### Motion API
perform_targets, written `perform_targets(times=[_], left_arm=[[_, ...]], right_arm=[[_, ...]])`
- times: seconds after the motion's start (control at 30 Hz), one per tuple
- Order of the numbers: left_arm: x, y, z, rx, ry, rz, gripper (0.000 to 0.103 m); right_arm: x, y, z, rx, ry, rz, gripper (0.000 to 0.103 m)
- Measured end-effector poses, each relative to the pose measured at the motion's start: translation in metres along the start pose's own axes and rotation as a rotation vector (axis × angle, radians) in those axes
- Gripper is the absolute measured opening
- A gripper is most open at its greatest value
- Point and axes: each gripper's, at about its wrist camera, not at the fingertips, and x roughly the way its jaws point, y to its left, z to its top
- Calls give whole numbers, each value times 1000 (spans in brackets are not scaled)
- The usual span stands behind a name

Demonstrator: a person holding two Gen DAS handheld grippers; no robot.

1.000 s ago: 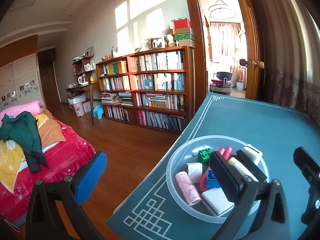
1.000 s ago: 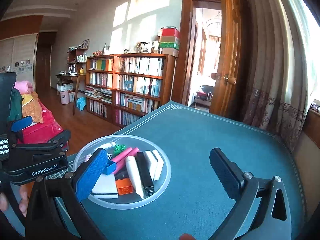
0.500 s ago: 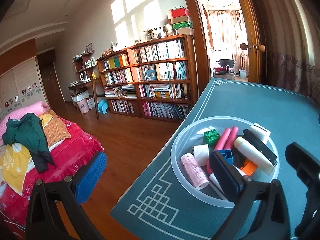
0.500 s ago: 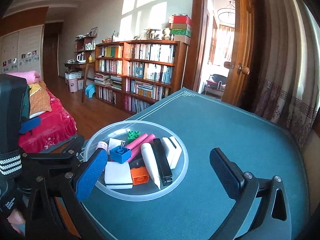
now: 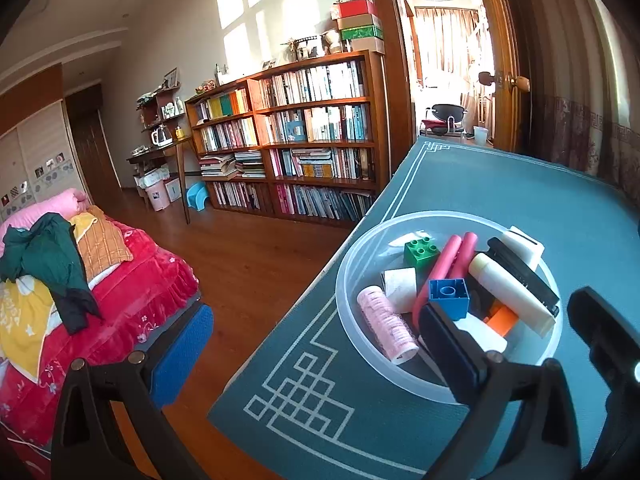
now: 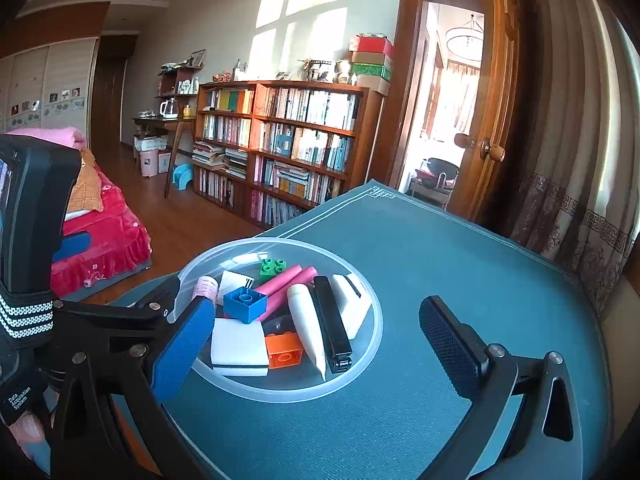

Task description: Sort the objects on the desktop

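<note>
A clear plastic bowl (image 5: 348, 280) (image 6: 372, 344) stands on the teal mat (image 5: 500, 184) near its left edge. In it lie a blue brick (image 6: 245, 304), a green brick (image 5: 419, 251), an orange brick (image 6: 284, 350), a pink hair roller (image 5: 386, 324), two pink sticks (image 5: 448, 264), a white tube (image 6: 306, 320), a black bar (image 6: 332, 324) and a white block (image 6: 239, 346). My left gripper (image 5: 316, 350) is open at the bowl's left side, its black finger over the near rim. My right gripper (image 6: 316, 344) is open in front of the bowl, holding nothing.
The mat's left edge (image 5: 280, 344) drops to a wooden floor (image 5: 240, 264). A bed with red covers (image 5: 120, 292) is at the left, a bookcase (image 5: 304, 140) behind, a curtain (image 6: 580, 200) and an open door (image 6: 492, 120) at the right. Bare mat (image 6: 440, 248) lies beyond the bowl.
Both views have shifted, so the bowl now sits higher and a little further right in each. More of the bowl's contents show. Both grippers stay open.
</note>
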Motion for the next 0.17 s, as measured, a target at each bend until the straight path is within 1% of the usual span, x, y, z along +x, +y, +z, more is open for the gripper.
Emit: perform_targets(times=[0.17], left_arm=[[-1,-1,0,-5,2,-6,103]], right_arm=[[3,-1,-1,8,20,24,103]])
